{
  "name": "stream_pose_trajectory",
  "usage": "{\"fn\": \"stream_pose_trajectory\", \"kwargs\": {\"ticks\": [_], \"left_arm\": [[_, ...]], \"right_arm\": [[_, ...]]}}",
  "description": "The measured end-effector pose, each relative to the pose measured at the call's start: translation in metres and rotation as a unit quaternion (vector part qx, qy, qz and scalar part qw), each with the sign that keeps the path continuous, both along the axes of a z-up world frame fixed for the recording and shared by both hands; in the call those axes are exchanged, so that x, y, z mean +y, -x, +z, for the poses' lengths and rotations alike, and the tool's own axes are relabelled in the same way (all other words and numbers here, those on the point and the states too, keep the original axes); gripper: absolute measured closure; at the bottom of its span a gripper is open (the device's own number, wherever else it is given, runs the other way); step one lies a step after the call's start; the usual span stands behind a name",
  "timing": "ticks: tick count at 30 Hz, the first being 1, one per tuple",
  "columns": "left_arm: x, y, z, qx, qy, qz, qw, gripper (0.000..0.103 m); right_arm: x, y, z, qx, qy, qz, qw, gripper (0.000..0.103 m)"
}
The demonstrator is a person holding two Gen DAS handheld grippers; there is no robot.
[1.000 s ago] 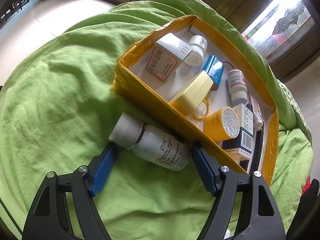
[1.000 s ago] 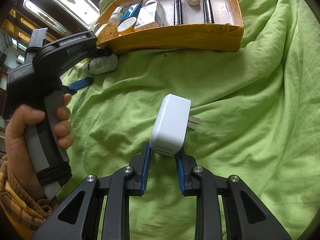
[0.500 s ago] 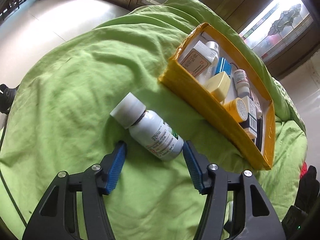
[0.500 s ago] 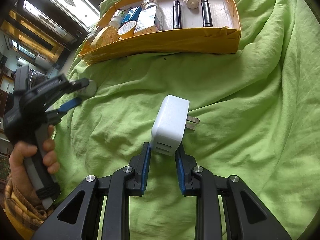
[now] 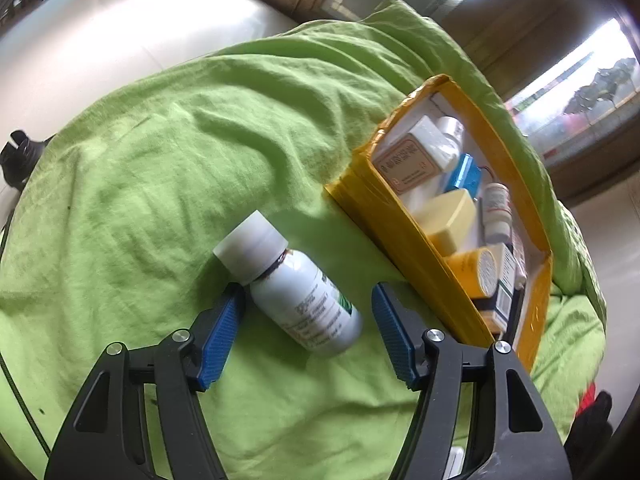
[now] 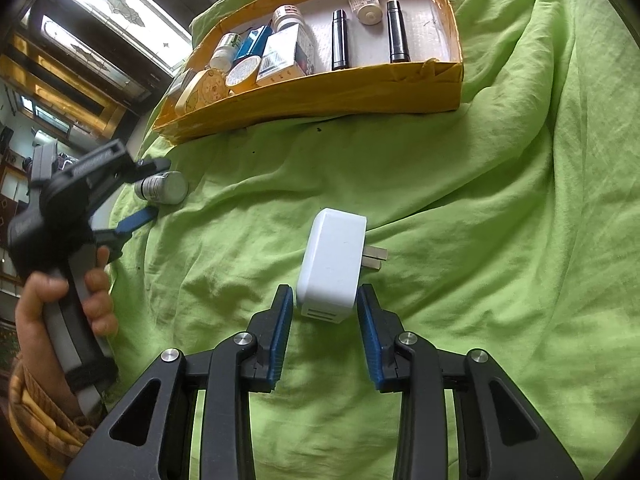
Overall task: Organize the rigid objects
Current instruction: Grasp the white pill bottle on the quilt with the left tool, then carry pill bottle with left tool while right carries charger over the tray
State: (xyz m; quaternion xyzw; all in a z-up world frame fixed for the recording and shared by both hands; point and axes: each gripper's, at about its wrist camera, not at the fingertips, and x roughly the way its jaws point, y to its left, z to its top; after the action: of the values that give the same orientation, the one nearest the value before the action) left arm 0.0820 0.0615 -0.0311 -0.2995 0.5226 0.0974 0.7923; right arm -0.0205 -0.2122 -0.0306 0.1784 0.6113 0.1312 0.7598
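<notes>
A white pill bottle (image 5: pixel 296 292) with a white cap lies on the green sheet between the open fingers of my left gripper (image 5: pixel 308 324); it also shows in the right wrist view (image 6: pixel 164 188). A white plug adapter (image 6: pixel 332 264) lies on the sheet between the open fingers of my right gripper (image 6: pixel 324 332), its prongs pointing right. The pads stand apart from its sides. A yellow cardboard tray (image 6: pixel 320 100) holds boxes, bottles and two black cylinders; it also shows in the left wrist view (image 5: pixel 404 236).
The green sheet (image 6: pixel 500 200) is wrinkled and covers the whole surface. The left gripper (image 6: pixel 132 200) and the hand holding it are at the left of the right wrist view. Floor lies beyond the sheet's far edge (image 5: pixel 100 52).
My right gripper has opened and let go of the plug adapter. My left gripper has pulled the bottle away from the tray, and the bottle stays loose between its fingers.
</notes>
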Motion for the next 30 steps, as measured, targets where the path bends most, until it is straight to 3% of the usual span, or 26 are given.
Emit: {"fn": "stream_pose_trajectory", "kwargs": {"ticks": [3, 4, 8, 10, 12, 14, 17, 19, 23, 27, 30], "left_arm": [[0.001, -0.002, -0.003, 0.001, -0.002, 0.005, 1.0, 0.041], [0.0, -0.001, -0.003, -0.001, -0.012, -0.002, 0.9999, 0.051], [-0.01, 0.0, 0.0, -0.013, -0.042, -0.071, 0.9965, 0.056], [-0.014, 0.0, 0.002, -0.023, -0.035, -0.108, 0.9933, 0.063], [-0.027, -0.003, 0.001, -0.031, -0.002, -0.185, 0.9823, 0.065], [-0.049, -0.002, 0.002, -0.028, -0.032, -0.261, 0.9645, 0.065], [-0.072, 0.004, -0.003, -0.023, -0.058, -0.315, 0.9471, 0.065], [-0.077, 0.005, -0.005, -0.023, -0.067, -0.324, 0.9434, 0.065], [-0.073, 0.003, -0.006, -0.03, -0.059, -0.318, 0.9458, 0.065], [-0.072, 0.012, -0.009, -0.038, -0.055, -0.315, 0.9467, 0.065], [-0.076, 0.014, -0.008, -0.043, -0.073, -0.317, 0.9447, 0.067]], "right_arm": [[0.001, -0.001, -0.001, 0.0, -0.001, 0.001, 1.0, 0.073], [0.001, -0.001, -0.001, 0.0, -0.001, 0.001, 1.0, 0.073], [-0.002, -0.001, 0.001, -0.004, -0.006, -0.007, 1.0, 0.073], [-0.006, -0.001, 0.002, -0.007, -0.011, -0.015, 1.0, 0.073], [-0.01, -0.001, 0.003, -0.01, -0.015, -0.024, 1.0, 0.073], [-0.011, -0.001, 0.003, -0.011, -0.017, -0.031, 0.999, 0.073], [-0.013, -0.001, 0.003, -0.013, -0.016, -0.039, 0.999, 0.073], [-0.013, -0.001, 0.003, -0.014, -0.018, -0.042, 0.999, 0.073], [-0.016, -0.004, -0.001, -0.004, -0.034, -0.052, 0.998, 0.073], [-0.019, -0.014, -0.006, 0.015, -0.045, -0.065, 0.997, 0.066], [-0.015, -0.023, -0.008, 0.024, -0.036, -0.062, 0.997, 0.065]]}}
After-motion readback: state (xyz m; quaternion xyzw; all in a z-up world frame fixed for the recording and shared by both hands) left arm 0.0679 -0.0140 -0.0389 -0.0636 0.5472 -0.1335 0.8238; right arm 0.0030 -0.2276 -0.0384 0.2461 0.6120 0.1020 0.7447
